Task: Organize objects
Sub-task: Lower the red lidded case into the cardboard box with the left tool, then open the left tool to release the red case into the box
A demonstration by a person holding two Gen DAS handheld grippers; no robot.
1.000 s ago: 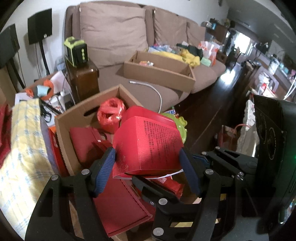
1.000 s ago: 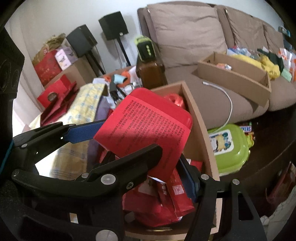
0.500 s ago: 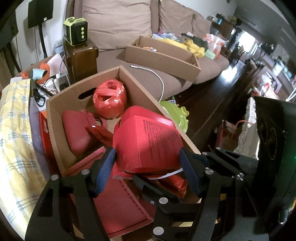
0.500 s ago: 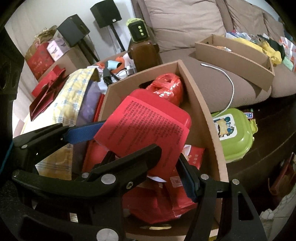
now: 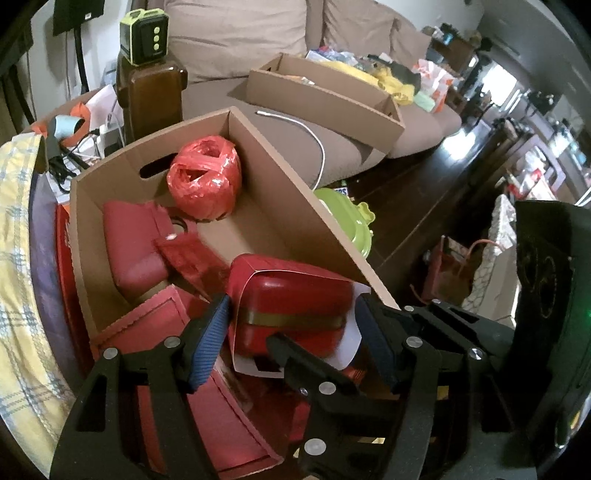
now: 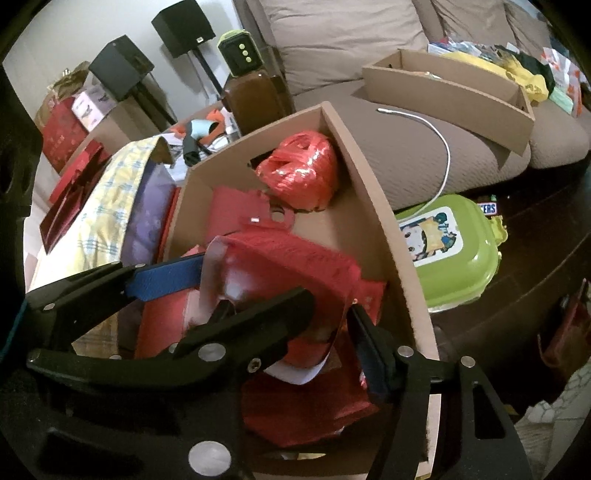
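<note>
Left wrist view: left gripper (image 5: 291, 325), blue pads clamped either side of a rounded red gift box with a loose paper sleeve (image 5: 295, 306), low over the near corner of the open brown cardboard carton (image 5: 288, 173). Risk: sleeve slides off.

Right wrist view: right gripper (image 6: 277, 295) clamping the same box (image 6: 284, 269). Ball of red plastic twine (image 6: 299, 170) at the carton's far end. Risk: uneven release tips the box onto the red packets (image 6: 306, 410) beneath.

Beige sofa (image 5: 236, 33) stood behind, w/ a white cable (image 5: 314, 133) on its seat. Green lunchbox (image 6: 450, 247) lay on dark floor nearby. Two black speakers (image 6: 184, 26) by the wall.
</note>
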